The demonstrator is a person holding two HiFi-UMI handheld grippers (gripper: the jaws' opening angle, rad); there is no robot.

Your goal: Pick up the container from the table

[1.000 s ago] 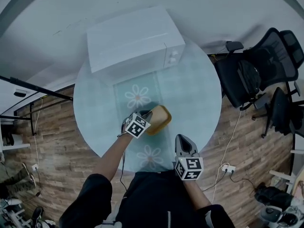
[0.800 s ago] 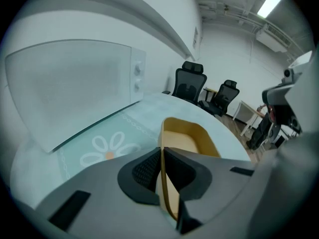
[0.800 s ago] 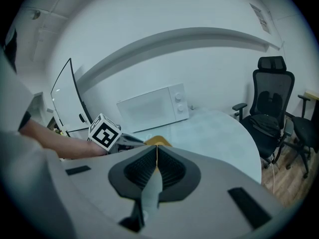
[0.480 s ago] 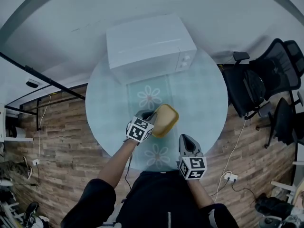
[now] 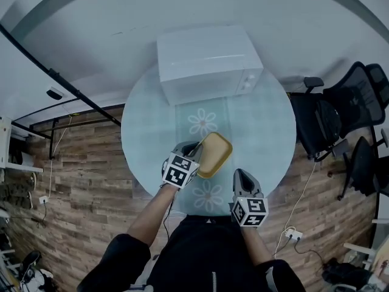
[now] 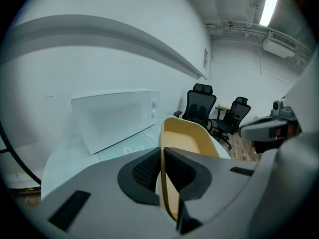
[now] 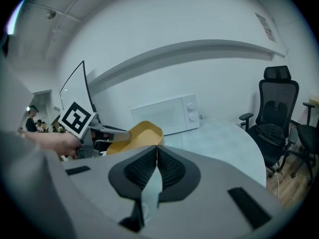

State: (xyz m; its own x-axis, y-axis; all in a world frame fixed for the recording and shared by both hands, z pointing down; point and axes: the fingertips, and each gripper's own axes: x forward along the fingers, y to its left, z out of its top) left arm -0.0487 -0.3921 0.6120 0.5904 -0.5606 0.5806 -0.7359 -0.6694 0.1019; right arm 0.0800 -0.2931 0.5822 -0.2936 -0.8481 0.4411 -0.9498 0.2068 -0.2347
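Note:
A shallow yellow container [image 5: 215, 153] hangs tilted above the round glass table [image 5: 267, 132]. My left gripper [image 5: 196, 149] is shut on its near-left rim. In the left gripper view the thin yellow wall [image 6: 162, 183] runs between the two black pads, and the container [image 6: 189, 139] stretches out beyond them. My right gripper [image 5: 242, 175] hovers near the table's front edge, to the right of the container and apart from it. Its pads [image 7: 169, 169] meet with nothing between them. From there the container [image 7: 142, 133] shows at left, with the left gripper's marker cube [image 7: 76, 118] beside it.
A white microwave [image 5: 206, 62] stands at the back of the table, beyond the container. Flower prints [image 5: 202, 122] mark the table's middle strip. Black office chairs [image 5: 331, 117] stand to the right on the wooden floor. A black rail [image 5: 73, 90] crosses at the left.
The left gripper has risen with the container in it, lifting it off the table and tilting it. The right gripper has drifted up a little, still shut.

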